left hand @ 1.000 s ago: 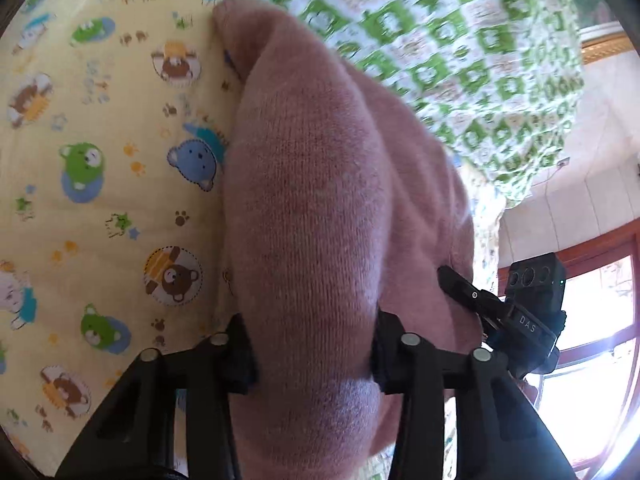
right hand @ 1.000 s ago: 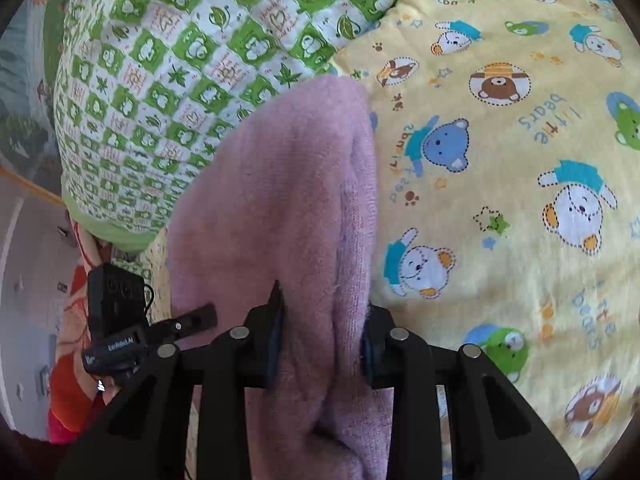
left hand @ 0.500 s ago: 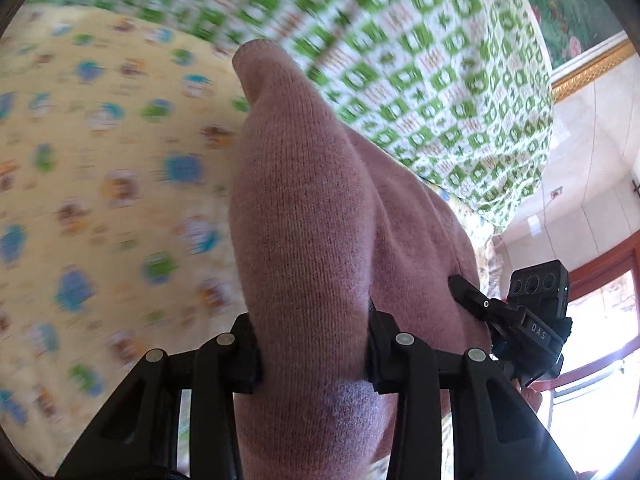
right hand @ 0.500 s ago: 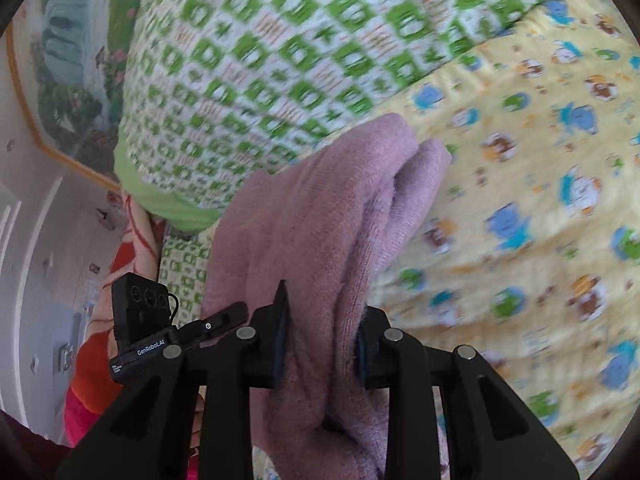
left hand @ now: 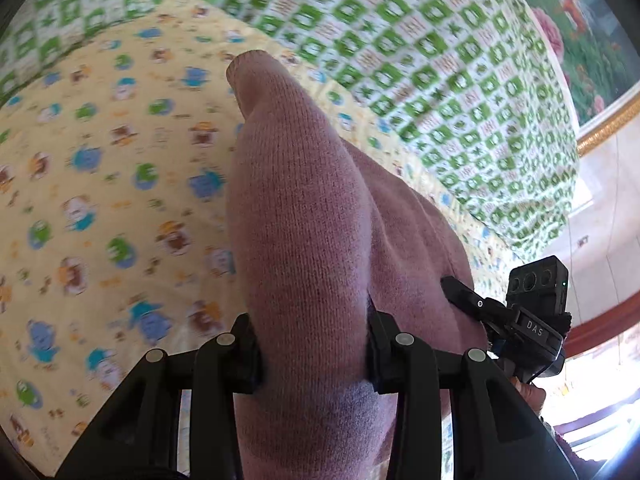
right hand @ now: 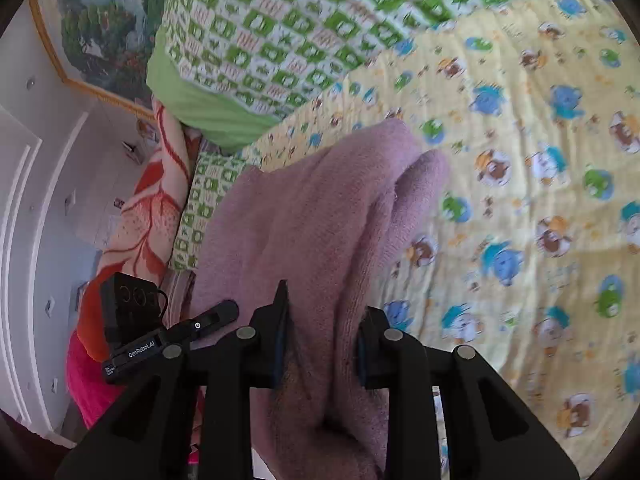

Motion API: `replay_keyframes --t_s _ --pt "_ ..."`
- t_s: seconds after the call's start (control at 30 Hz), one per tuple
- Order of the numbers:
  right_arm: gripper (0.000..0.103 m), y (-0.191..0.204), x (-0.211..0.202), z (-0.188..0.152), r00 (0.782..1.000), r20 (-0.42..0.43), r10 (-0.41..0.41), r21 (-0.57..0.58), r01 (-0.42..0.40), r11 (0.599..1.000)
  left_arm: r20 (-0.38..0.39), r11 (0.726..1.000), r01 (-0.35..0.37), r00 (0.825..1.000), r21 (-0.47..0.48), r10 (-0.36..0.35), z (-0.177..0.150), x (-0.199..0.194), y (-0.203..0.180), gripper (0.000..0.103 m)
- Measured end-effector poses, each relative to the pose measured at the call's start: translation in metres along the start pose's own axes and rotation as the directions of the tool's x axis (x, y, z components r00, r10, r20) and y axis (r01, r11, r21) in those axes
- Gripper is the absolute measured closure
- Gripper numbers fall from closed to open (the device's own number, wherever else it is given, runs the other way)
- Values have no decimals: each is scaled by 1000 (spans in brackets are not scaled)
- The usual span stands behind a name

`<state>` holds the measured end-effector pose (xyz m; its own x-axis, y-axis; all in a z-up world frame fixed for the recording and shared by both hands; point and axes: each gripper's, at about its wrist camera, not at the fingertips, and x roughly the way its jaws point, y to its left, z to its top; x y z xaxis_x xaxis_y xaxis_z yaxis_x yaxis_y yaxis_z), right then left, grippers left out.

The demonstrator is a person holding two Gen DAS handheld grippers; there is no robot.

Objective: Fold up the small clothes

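A pink knitted garment (left hand: 304, 216) hangs bunched between both grippers, lifted above the bed. My left gripper (left hand: 314, 354) is shut on one edge of it; the knit bulges forward between its black fingers (left hand: 384, 356). My right gripper (right hand: 322, 348) is shut on the other edge of the same garment (right hand: 320, 220), which folds into thick rolls ahead of it. Each gripper shows in the other's view: the right one (left hand: 532, 320) at the lower right, the left one (right hand: 136, 324) at the lower left. The garment's lower part is hidden.
The yellow bear-print sheet (left hand: 100, 200) covers the bed below, also seen in the right wrist view (right hand: 540, 200). A green checked quilt (left hand: 420, 60) is piled at the far side (right hand: 280, 20). An orange patterned pillow (right hand: 152, 208) and a framed picture (right hand: 96, 28) lie left.
Both grippers have risen with the garment, away from the sheet. The bed pattern looks smaller, and more of the quilt, wall and picture shows. Both grips are unchanged.
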<state>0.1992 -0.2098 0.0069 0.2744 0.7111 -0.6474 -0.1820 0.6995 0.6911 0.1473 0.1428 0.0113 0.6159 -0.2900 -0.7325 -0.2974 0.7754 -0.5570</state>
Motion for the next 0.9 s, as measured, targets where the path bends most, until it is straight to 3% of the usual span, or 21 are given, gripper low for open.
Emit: replay_keyframes --t_s 0.27,0.57,0.9 --pt "75 10 29 -13 999 -47 6 -14 -6 1000 15 999 -33 999 -3 33 -12 -10 20 65" --pt "75 -5 53 -17 995 -96 -32 9 33 999 -65 997 -81 995 -9 81 -22 19 37 63" --pt "70 -32 71 -24 986 -139 -96 9 98 995 -83 989 -148 986 2 148 -29 32 42 47"
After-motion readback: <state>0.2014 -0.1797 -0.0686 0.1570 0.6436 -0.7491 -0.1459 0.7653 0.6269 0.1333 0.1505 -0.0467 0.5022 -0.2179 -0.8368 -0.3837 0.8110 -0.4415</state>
